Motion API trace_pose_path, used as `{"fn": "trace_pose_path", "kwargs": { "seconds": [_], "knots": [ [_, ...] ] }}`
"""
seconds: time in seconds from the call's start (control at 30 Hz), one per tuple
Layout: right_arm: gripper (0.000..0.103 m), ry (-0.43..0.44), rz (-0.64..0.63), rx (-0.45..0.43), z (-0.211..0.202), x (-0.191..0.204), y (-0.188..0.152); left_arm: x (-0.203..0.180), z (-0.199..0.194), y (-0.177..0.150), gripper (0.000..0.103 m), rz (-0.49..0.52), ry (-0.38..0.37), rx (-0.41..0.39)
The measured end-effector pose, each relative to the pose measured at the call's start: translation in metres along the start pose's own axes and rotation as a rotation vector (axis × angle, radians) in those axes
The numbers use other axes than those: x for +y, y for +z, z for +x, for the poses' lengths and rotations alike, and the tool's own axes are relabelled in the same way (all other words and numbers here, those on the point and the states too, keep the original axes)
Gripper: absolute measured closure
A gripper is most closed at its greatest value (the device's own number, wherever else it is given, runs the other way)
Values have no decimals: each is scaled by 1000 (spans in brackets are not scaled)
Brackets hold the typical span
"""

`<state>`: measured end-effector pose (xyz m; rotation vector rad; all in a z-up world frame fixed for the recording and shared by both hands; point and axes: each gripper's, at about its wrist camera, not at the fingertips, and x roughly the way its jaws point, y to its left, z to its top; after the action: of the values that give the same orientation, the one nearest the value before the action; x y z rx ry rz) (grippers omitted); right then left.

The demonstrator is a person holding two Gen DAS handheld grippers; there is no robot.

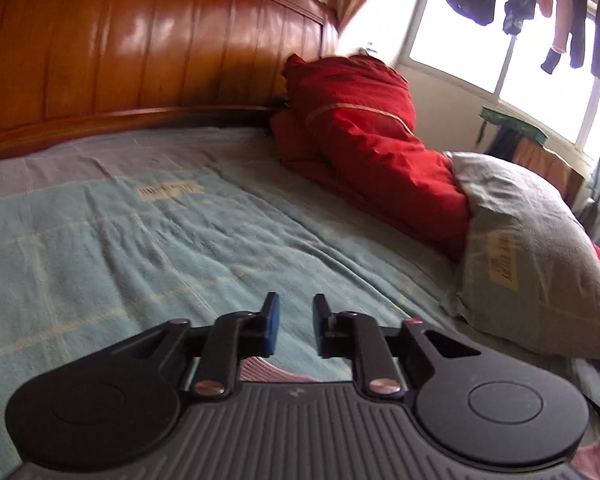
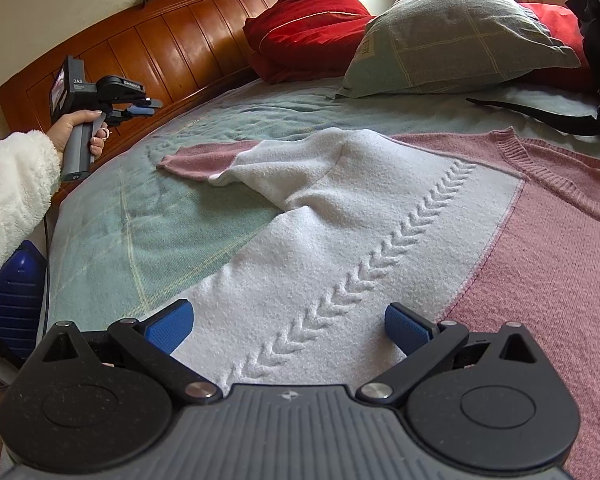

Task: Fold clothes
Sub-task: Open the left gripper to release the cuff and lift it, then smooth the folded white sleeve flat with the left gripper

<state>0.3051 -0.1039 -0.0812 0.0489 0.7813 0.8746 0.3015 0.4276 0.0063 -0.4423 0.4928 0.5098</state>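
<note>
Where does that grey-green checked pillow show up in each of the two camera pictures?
Left wrist view: the pillow lies at the right edge, just past the red cushion.
Right wrist view: the pillow sits at the top, right of centre, beyond the sweater.
Shared landmark: the red cushion against the wooden headboard, directly left of the pillow in both views.

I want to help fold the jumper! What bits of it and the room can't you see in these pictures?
- Sweater: right sleeve and hem cut off by the right wrist view's edges and the right gripper.
- Labels on the bedspread and pillow: print too blurred in the left wrist view.
- Left gripper view: sweater almost wholly hidden beneath its body.
</note>
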Motion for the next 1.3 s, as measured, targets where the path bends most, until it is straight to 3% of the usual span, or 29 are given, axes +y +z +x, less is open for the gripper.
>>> {"fn": "trace_pose_path", "kwargs": {
  "seconds": [0.1, 0.3, 0.43, 0.53, 0.67, 0.73, 0.9, 1.03, 1.23, 1.3],
  "knots": [
    [0, 1, 2, -1, 0, 0, 0, -29, 3, -16, 61, 53, -86, 98],
    [0, 0, 0, -2, 0, 0, 0, -117, 2, -77, 55, 206, -333, 295],
    [0, 1, 0, -3, -1, 0, 0, -162, 1, -119, 54, 181, -525, 411],
    [0, 2, 0, -2, -1, -1, 0, -177, 5, -143, 50, 152, -595, 462],
    [0, -1, 0, -3, -1, -1, 0, -167, 13, -167, 48, 147, -520, 496],
    [0, 0, 6, -1, -1, -2, 1, -153, 14, -171, 55, 127, -493, 488],
    [0, 13, 30, -3, -1, -7, 1, -165, 10, -154, 54, 117, -474, 461],
    [0, 17, 34, -4, -2, -6, 1, -186, 8, -138, 47, 133, -465, 431],
    [0, 18, 37, -7, -1, -6, 0, -217, 39, -131, 47, 70, -558, 433],
    [0, 17, 36, -8, -1, -6, 0, -222, 51, -138, 47, 67, -549, 466]
  ]
}}
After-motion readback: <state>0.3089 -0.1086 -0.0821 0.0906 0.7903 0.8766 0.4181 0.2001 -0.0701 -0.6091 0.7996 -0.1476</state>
